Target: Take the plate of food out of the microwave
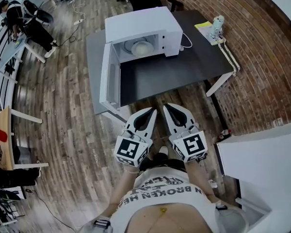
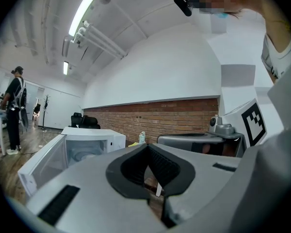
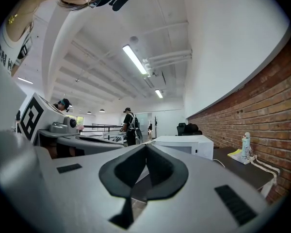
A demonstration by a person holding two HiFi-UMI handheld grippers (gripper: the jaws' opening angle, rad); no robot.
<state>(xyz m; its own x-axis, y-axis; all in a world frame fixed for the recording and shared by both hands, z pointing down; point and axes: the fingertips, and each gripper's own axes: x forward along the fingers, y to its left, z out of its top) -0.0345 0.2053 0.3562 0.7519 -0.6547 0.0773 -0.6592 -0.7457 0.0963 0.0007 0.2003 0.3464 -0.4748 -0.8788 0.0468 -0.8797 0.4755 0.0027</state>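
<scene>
A white microwave (image 1: 141, 29) stands on a dark table (image 1: 174, 69), its door (image 1: 110, 76) swung wide open to the left. Inside it a white plate with pale food (image 1: 140, 46) rests on the turntable. The left gripper view shows the same microwave (image 2: 89, 142) with its door (image 2: 43, 165) open. My left gripper (image 1: 153, 111) and right gripper (image 1: 167, 107) are both shut and empty. They hang side by side close to my body, short of the table's near edge and apart from the microwave.
A small bottle and yellow paper (image 1: 211, 29) lie at the table's far right corner, with a white cable (image 1: 229, 57) along its right edge. A brick wall (image 1: 262, 42) runs on the right. A person (image 1: 24, 18) stands by desks at far left.
</scene>
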